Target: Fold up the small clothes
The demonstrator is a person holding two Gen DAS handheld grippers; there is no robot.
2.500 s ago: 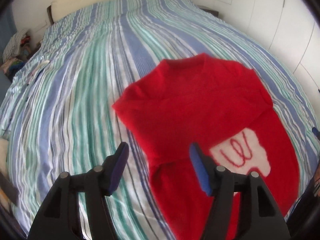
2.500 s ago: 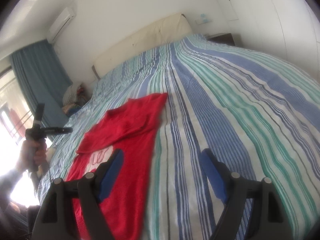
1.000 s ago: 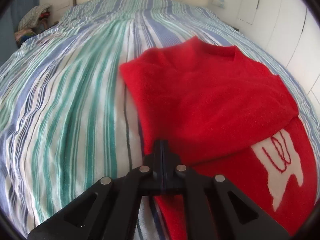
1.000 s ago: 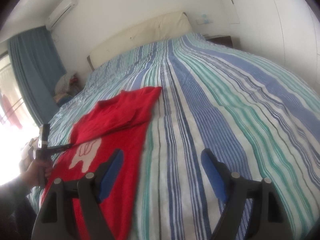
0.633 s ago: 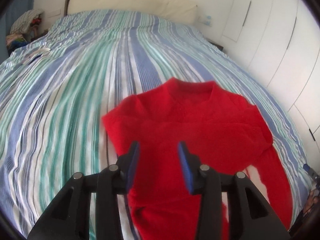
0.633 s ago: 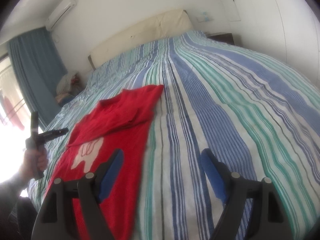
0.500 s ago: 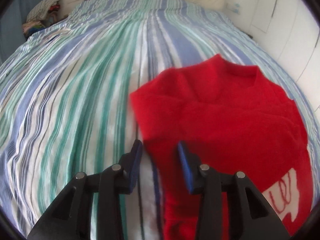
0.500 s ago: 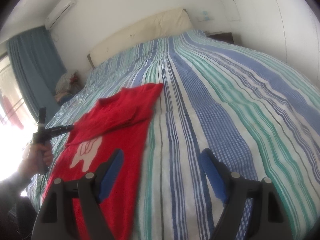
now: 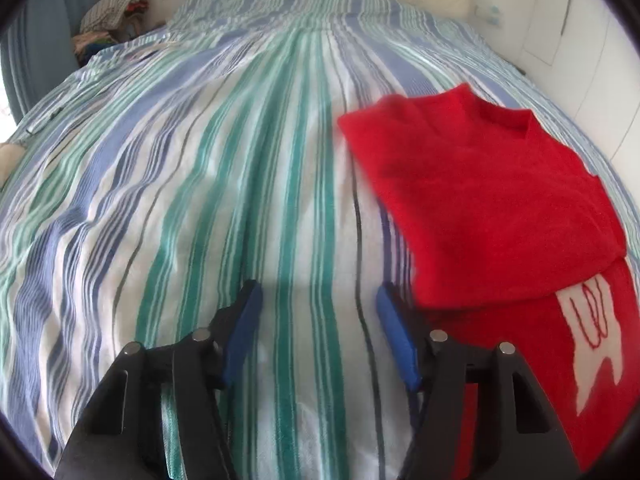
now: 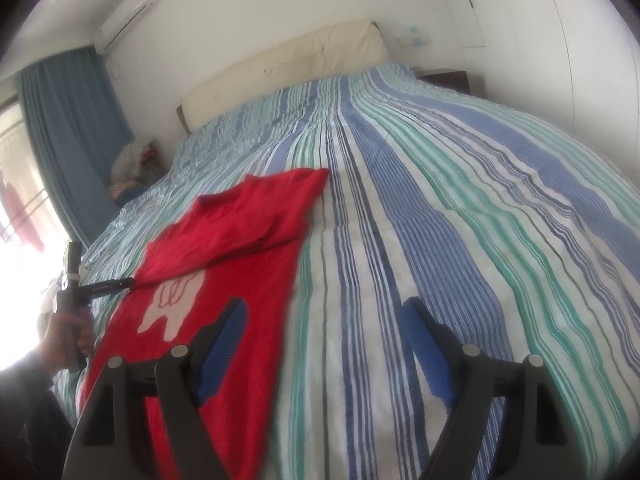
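A small red sweater (image 9: 492,208) with a white tooth patch (image 9: 592,332) lies flat on the striped bed, sleeves folded across its chest. It also shows in the right wrist view (image 10: 224,248). My left gripper (image 9: 318,328) is open and empty, just left of the sweater's left edge, low over the bedspread. It also shows at the left of the right wrist view (image 10: 120,282). My right gripper (image 10: 324,332) is open and empty, above the bed to the right of the sweater's lower half.
The striped bedspread (image 9: 180,184) covers the whole bed. A cream headboard (image 10: 280,68) stands at the far end. A pile of clothes (image 9: 112,16) sits beside the bed at the far left. White wardrobe doors (image 10: 560,40) line the right side.
My left gripper was shut on the sweater's left edge a second ago. It has let go, opened wide and moved left off the sweater. My right gripper has barely moved.
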